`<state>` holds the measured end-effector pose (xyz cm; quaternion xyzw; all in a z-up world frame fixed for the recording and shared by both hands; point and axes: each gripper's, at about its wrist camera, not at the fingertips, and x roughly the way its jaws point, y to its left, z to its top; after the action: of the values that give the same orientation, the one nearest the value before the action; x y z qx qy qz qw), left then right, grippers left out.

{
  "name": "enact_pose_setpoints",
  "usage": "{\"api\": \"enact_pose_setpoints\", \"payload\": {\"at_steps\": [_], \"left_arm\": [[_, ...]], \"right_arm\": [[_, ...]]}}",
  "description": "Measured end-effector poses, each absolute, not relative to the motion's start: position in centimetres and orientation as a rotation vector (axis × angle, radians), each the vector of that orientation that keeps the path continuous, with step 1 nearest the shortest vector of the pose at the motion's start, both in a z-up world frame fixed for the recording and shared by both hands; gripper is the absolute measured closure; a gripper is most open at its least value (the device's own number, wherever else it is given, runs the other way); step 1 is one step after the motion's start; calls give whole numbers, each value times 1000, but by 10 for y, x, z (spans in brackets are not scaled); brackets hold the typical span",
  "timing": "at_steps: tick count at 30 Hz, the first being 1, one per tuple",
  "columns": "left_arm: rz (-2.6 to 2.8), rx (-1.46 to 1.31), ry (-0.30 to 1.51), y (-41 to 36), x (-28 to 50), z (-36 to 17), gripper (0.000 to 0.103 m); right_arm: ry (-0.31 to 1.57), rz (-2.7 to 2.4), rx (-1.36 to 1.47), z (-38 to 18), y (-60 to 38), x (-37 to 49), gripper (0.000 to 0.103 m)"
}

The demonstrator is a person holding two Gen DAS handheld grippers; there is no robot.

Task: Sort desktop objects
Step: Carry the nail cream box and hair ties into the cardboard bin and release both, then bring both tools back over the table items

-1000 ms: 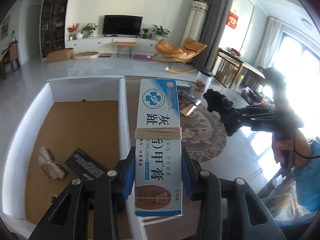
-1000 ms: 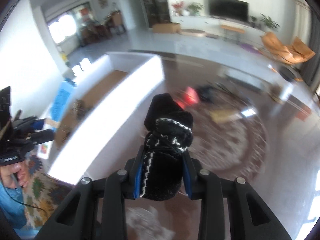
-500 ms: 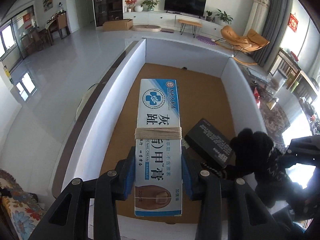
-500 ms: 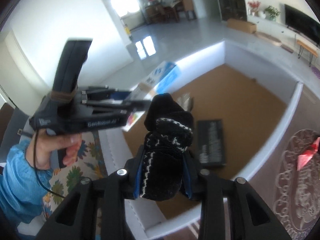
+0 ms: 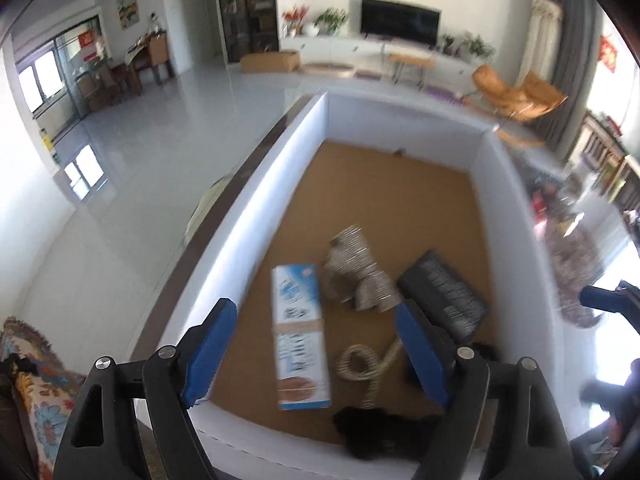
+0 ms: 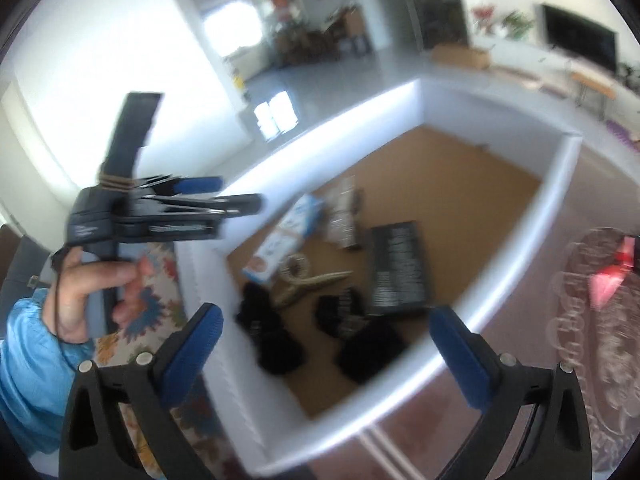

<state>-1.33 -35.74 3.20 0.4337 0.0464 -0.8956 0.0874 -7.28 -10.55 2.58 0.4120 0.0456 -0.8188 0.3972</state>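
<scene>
A blue-and-white cream box (image 5: 300, 336) tied with twine lies flat on the brown floor of a white-walled bin (image 5: 260, 200). My left gripper (image 5: 316, 344) hovers above it, jaws opening, nothing between the pads. A black knitted sock (image 6: 372, 354) lies in the bin's near corner, under my right gripper (image 6: 326, 344), whose jaws are opening wide and hold nothing. The right wrist view shows the left gripper (image 6: 240, 191) in a person's hand (image 6: 92, 292) over the bin's left wall, with the cream box (image 6: 288, 236) below it. The sock (image 5: 380, 428) is dark and blurred in the left wrist view.
Also in the bin are a black flat box (image 5: 444, 300), a striped bundle (image 5: 360, 276), a rope loop (image 5: 360, 364) and another black cloth (image 6: 272, 336). A patterned table mat with a red object (image 6: 612, 272) lies right of the bin. Floral fabric (image 6: 160, 280) lies left.
Both grippers swung over the bin and let go: the cream box has dropped from the left one and the black sock from the right one. Both now lie on the bin floor.
</scene>
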Motion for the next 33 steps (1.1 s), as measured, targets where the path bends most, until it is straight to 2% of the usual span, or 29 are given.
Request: {"api": "enact_pose_setpoints", "payload": {"at_steps": [2,4,7,11,15,20,24,33], "left_arm": [[-2755,1248,127,-332,-13,50,22],[-2866,1213,100,-306,-5,69,15],[-3044,1184,41,-242,1,91,7],[-3220,1281,-33,-153,1,93,6],[-3253,1539,-9,-74,-22,59,6],[-3126,1666,-172,-12,-64,-17,6],[-3024,1658,-199,-1,-92,-63,6],[-2934,1624,-170,-13,-122,-111,6]], "right_arm": [[86,-2221,1034,13,-51,-73,0],[91,-2379,1065,-7,1,-77,0],[67,-2597,1261,-52,93,-85,0],[-53,-2735,1404,-76,182,-83,0],[-62,-2786,1472,-82,224,-84,0],[7,-2778,1467,-88,225,-92,0],[40,-2771,1466,-98,221,-105,0],[35,-2774,1463,-100,222,-103,0]]}}
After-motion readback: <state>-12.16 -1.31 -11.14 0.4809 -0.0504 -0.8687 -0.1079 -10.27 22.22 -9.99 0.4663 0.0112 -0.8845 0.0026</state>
